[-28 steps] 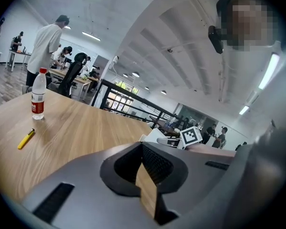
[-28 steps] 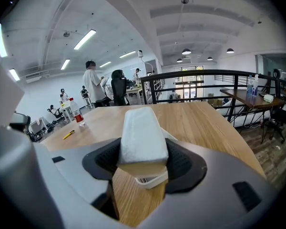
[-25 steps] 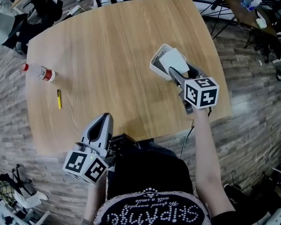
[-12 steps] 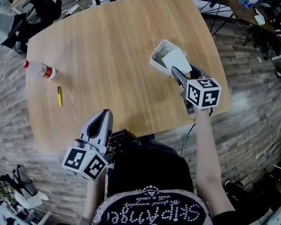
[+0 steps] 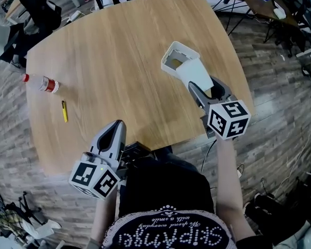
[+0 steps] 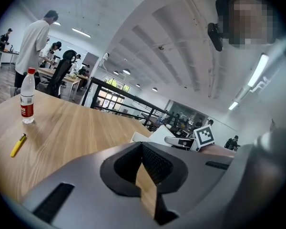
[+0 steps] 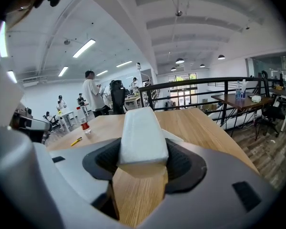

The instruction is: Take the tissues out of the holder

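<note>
We clamp our right gripper's (image 5: 203, 88) jaws on a white rectangular tissue pack (image 5: 193, 72) touching the open white box-shaped holder (image 5: 172, 50); our left gripper's (image 5: 115, 128) jaws are together.

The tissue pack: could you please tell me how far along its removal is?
Done: the white tissue pack is clamped in the right tongs and looks lifted out of the white rectangular holder, whose inside shows bare. In hand: carrying it clear. Left: presumably setting it down on the wooden table. The left tongs sit shut, idle.
</note>
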Demonstrator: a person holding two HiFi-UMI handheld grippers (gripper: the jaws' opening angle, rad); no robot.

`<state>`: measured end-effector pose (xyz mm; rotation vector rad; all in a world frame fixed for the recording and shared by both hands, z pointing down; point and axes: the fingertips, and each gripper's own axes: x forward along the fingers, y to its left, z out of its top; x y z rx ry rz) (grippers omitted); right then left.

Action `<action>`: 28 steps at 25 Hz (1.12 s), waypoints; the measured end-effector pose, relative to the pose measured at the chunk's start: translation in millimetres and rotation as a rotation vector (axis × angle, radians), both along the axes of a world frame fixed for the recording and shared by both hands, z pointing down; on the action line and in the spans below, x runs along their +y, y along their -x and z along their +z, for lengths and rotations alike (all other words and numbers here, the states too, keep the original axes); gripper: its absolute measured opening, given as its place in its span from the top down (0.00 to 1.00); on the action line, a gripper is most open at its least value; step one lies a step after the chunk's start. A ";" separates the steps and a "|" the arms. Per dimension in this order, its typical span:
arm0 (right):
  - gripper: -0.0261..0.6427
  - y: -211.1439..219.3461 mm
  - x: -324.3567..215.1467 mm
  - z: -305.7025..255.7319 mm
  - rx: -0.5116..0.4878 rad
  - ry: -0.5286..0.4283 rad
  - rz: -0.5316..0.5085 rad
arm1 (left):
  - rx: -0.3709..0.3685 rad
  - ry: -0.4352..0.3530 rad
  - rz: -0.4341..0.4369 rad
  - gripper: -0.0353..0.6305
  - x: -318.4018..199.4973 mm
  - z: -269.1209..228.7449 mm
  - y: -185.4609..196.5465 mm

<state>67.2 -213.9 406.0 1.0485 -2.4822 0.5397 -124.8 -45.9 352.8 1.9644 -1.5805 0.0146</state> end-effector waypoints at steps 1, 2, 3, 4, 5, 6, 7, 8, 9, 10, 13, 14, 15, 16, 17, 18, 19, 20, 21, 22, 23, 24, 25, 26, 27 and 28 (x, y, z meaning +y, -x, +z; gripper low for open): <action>0.56 -0.8 4.8 -4.3 -0.005 -0.007 0.006 | -0.001 0.001 0.010 0.94 -0.4 0.7 -0.7; 0.56 -1.5 9.1 -8.0 -0.008 -0.012 0.011 | -0.003 0.002 0.021 0.94 -1.1 1.2 -1.7; 0.56 -2.3 12.8 -11.2 -0.012 -0.017 0.016 | -0.005 0.002 0.032 0.94 -1.9 1.3 -2.9; 0.56 -3.2 16.3 -13.7 -0.016 -0.021 0.021 | -0.007 0.003 0.042 0.94 -2.7 1.1 -4.3; 0.56 -4.1 19.6 -15.6 -0.019 -0.023 0.025 | -0.007 0.002 0.052 0.94 -3.5 0.8 -5.8; 0.56 -5.2 22.9 -16.9 -0.022 -0.025 0.030 | -0.007 0.001 0.061 0.94 -4.3 0.2 -7.3; 0.56 -6.4 26.1 -17.7 -0.022 -0.026 0.035 | -0.007 0.000 0.069 0.94 -5.0 -0.3 -8.9; 0.56 -7.8 29.1 -18.0 -0.021 -0.028 0.039 | -0.006 -0.002 0.078 0.94 -5.7 -0.7 -10.6; 0.56 -9.2 32.1 -17.8 -0.016 -0.030 0.043 | -0.005 -0.002 0.087 0.94 -6.1 -0.8 -12.5; 0.56 -10.9 35.2 -17.3 -0.010 -0.032 0.047 | -0.005 -0.001 0.096 0.94 -6.3 -0.6 -14.7; 0.56 -14.8 45.2 -16.3 -0.008 -0.029 0.059 | -0.002 0.005 0.119 0.94 -5.8 1.3 -20.3; 0.56 -15.3 48.4 -16.4 -0.010 -0.027 0.063 | -0.001 0.007 0.126 0.94 -5.7 2.1 -21.0; 0.56 -15.2 51.3 -16.6 -0.011 -0.026 0.066 | 0.000 0.008 0.132 0.94 -5.7 3.0 -21.1; 0.56 -14.7 54.0 -16.8 -0.011 -0.026 0.069 | 0.001 0.008 0.138 0.94 -5.9 3.9 -20.8; 0.56 -14.1 56.5 -16.8 -0.011 -0.025 0.071 | 0.002 0.009 0.144 0.94 -6.0 4.8 -20.4; 0.56 -13.7 58.6 -16.7 -0.011 -0.025 0.074 | 0.003 0.009 0.149 0.94 -6.0 5.4 -20.4; 0.56 -14.0 60.6 -16.6 -0.010 -0.025 0.077 | 0.004 0.010 0.154 0.94 -5.9 5.7 -20.9; 0.56 -14.8 62.6 -16.7 -0.008 -0.025 0.080 | 0.006 0.010 0.159 0.94 -5.8 5.6 -21.6; 0.56 -15.8 64.7 -17.2 -0.007 -0.024 0.084 | 0.007 0.010 0.163 0.94 -5.7 5.3 -22.3; 0.56 -16.7 66.8 -18.0 -0.008 -0.024 0.089 | 0.008 0.009 0.167 0.94 -5.7 4.8 -22.7; 0.56 -17.2 69.1 -18.9 -0.010 -0.024 0.094 | 0.007 0.009 0.171 0.94 -5.6 4.4 -22.6; 0.56 -17.3 71.3 -19.9 -0.010 -0.024 0.097 | 0.006 0.009 0.174 0.94 -5.3 4.1 -22.2; 0.56 -17.2 73.6 -20.9 -0.010 -0.025 0.101 | 0.004 0.009 0.178 0.94 -4.8 4.1 -21.7; 0.56 -17.1 76.1 -21.8 -0.009 -0.027 0.104 | 0.003 0.009 0.180 0.94 -4.1 4.3 -21.1; 0.56 -17.2 78.7 -22.7 -0.010 -0.028 0.107 | 0.003 0.010 0.181 0.94 -3.4 4.6 -20.7; 0.56 -17.3 81.6 -23.5 -0.011 -0.029 0.110 | 0.003 0.010 0.181 0.94 -2.7 4.8 -20.3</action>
